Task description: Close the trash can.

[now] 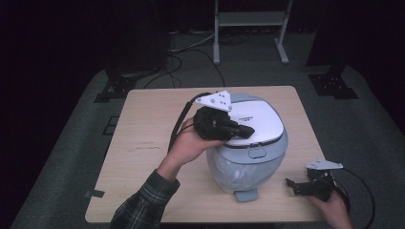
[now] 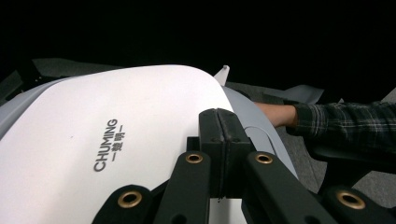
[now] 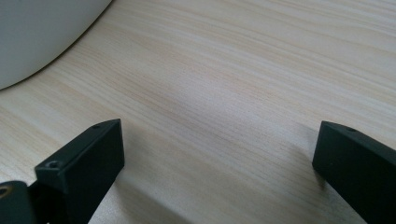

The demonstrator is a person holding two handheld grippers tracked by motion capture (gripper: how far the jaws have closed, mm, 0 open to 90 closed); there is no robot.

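Nearest the camera, the right claw [image 1: 297, 185] sits low over the light wood-grain table [image 1: 143, 143] by its front right corner, jaws spread wide with only bare wood between them in the right gripper view. A hand [image 1: 332, 207] holds it from below the table edge.

Just left of it is the round white-and-grey rice cooker [image 1: 248, 157], roughly mid-table, with a grey tab [image 1: 247, 194] poking toward the front edge. The left claw [image 1: 246, 130] rests on the cooker's white lid [image 2: 116, 121], jaws pressed together on nothing, held by a hand with a plaid sleeve [image 1: 143, 205]. The lid reads "CHUMING" [image 2: 105, 145] with small characters beside it that I can't make out.

Lots of open table left of the cooker, less on the right. Beyond the far edge there's grey floor [image 1: 363, 129], cables [image 1: 191, 52] and a white metal stand [image 1: 250, 28].
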